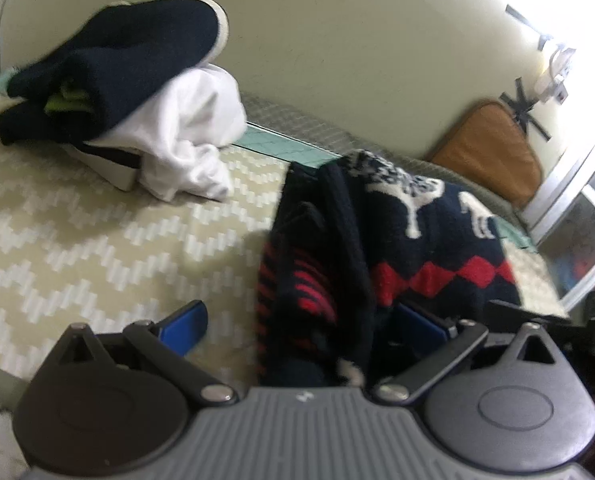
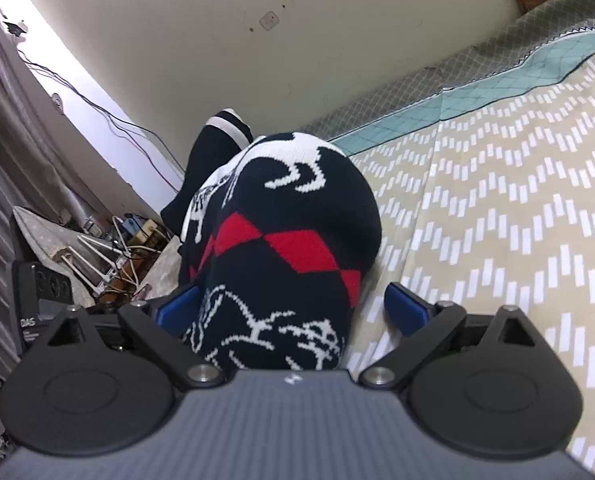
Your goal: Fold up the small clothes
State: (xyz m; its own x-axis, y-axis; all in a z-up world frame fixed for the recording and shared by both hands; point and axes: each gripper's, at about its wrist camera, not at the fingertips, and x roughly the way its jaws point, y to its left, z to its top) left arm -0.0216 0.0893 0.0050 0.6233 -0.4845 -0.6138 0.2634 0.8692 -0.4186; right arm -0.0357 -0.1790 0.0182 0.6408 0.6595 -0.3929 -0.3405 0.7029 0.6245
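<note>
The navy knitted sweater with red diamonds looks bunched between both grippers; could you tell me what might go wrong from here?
1. The navy knitted sweater with red diamonds and white figures bulges between the wide-apart blue fingers of the right hand-held gripper, so it may slip rather than be pinched.
2. It sits near the edge of the zigzag-patterned bedspread, above a cluttered power strip, and could slide off.
3. The left hand-held gripper may catch only a loose fold.

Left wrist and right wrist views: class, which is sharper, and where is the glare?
Left wrist view: motion-blurred, the patterned sweater and clothes pile soft, window glare blown out at upper right. Right wrist view: sharper, the sweater's knit crisp, glare along the upper-left edge; both bend straight lines.
</note>
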